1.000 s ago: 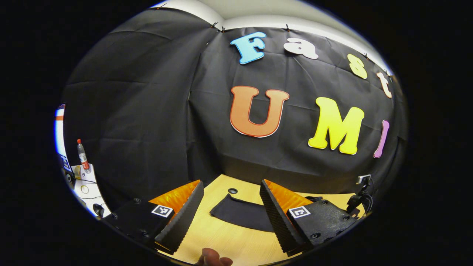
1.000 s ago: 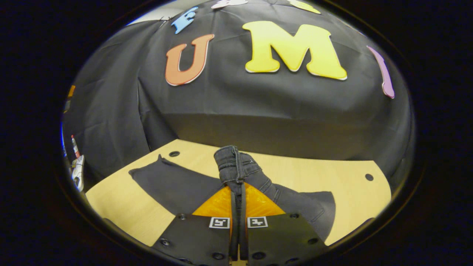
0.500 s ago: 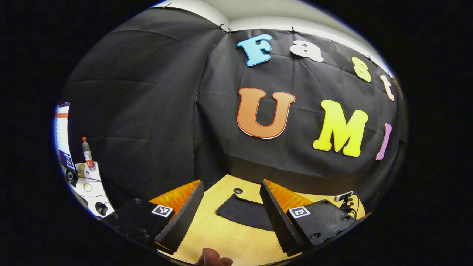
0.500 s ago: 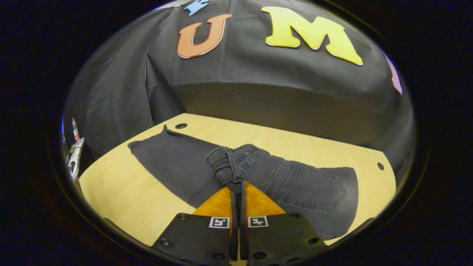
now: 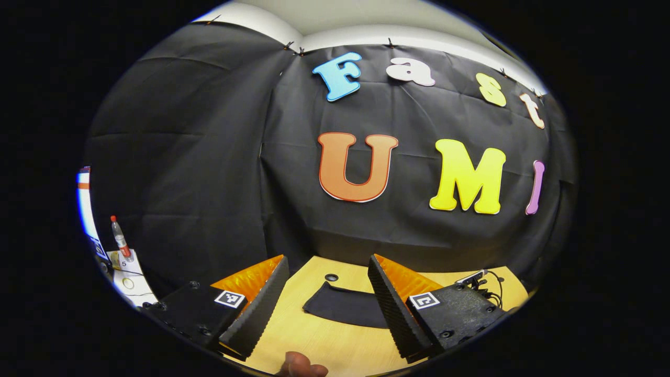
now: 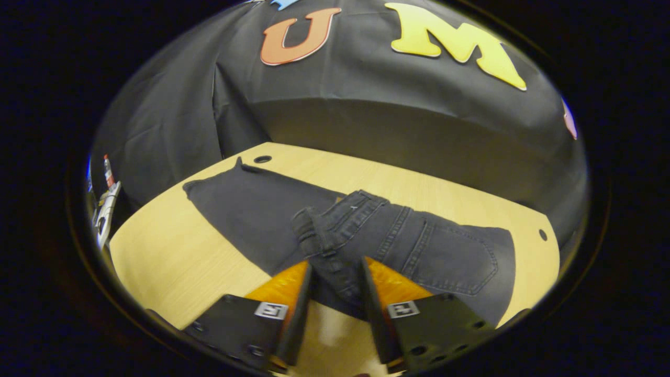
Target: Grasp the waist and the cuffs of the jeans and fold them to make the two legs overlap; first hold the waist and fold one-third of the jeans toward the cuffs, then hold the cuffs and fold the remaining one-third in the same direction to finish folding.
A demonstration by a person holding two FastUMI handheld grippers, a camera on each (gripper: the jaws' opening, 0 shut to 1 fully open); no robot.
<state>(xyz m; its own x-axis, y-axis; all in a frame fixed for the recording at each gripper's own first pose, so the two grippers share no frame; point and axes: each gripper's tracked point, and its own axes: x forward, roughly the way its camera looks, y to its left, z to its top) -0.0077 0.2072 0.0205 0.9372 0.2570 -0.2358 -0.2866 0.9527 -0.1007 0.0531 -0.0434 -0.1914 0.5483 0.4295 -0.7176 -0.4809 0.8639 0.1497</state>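
Dark denim jeans (image 6: 366, 235) flat on the wooden table (image 6: 172, 262), waist folded over the legs. Soft, heavy, likely limp; best taken next at the cuffs (image 5: 340, 306). Right gripper (image 6: 335, 293) parted astride the waistband; left gripper (image 5: 327, 298) wide, empty.

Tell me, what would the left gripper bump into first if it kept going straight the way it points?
Probably the dark jeans leg lying flat on the wooden table. It sits right ahead between the open left gripper fingers. Depth is hard to judge, so the gripper might pass over it and reach the black cloth wall behind.
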